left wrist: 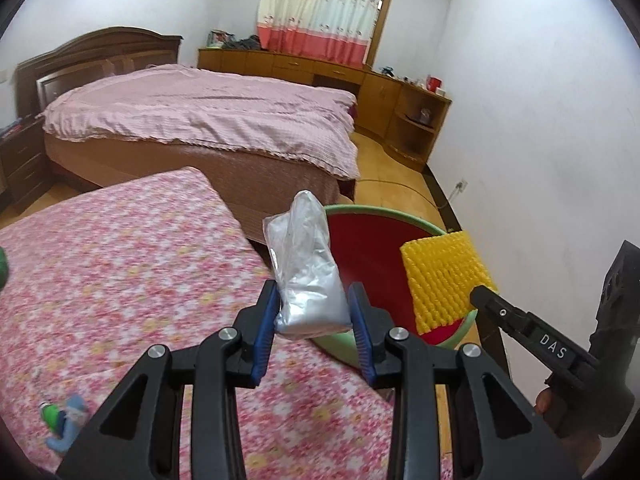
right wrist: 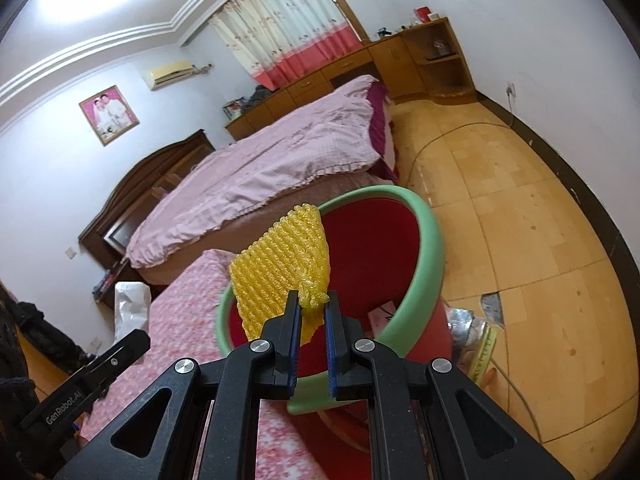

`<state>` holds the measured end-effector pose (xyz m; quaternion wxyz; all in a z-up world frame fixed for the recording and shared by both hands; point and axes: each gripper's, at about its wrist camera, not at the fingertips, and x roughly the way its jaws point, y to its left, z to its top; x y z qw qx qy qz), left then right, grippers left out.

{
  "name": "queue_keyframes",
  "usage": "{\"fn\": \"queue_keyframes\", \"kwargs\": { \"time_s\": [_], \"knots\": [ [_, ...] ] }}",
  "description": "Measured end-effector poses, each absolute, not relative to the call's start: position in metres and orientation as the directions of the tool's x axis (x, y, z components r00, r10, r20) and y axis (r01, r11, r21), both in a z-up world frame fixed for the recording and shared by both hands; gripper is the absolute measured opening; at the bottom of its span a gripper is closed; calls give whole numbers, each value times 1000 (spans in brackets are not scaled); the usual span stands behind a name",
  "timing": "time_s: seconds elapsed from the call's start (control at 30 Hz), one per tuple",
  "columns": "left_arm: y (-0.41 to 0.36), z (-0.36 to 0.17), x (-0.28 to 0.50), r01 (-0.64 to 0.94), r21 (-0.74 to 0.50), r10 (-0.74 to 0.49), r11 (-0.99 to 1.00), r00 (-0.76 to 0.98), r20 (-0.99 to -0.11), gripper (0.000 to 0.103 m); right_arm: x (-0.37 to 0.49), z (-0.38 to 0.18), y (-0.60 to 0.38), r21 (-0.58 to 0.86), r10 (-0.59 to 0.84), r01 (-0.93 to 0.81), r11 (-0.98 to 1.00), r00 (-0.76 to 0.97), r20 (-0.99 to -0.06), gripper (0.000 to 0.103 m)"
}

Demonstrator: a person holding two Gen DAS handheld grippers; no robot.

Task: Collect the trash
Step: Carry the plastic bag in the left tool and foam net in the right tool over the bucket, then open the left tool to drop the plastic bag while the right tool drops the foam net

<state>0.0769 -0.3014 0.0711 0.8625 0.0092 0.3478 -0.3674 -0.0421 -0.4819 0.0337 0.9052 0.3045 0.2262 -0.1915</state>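
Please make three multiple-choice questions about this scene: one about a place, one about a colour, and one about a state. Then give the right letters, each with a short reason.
1. Where is the red bin?
A. On the bed
B. Beside the flowered table
C. On the wooden cabinet

2. What colour is the bin's rim?
A. Green
B. Blue
C. White

3. What is the state of the left gripper?
A. Open and empty
B. Shut on a yellow net
C. Shut on a clear plastic bag

Answers:
1 B: the bin stands at the edge of the flowered table.
2 A: the rim is pale green around the red inside.
3 C: its pads press the clear plastic bag; the yellow foam net is in the right gripper.
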Motion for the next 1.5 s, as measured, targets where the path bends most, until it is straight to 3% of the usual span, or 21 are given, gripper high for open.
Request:
{"fn": "queue_keyframes", "kwargs": {
  "time_s": [0.83,0.93,1.07,1.5],
  "knots": [
    [-358,21,101,686,-246,-629,684,385,-675,36,-27,10,-502,425,-254,546,722,781,-571,13],
    [-359,21,101,686,-250,-631,683,381,-676,39,-27,10,-503,429,-253,545,720,783,-569,13],
    [-359,23,100,689,-246,-633,681,385,-672,51,-26,10,-504,435,-249,542,719,785,-567,13],
    [-338,34,94,668,-241,-618,704,409,-671,52,-29,10,-506,495,-191,508,705,808,-557,24]
  ]
}}
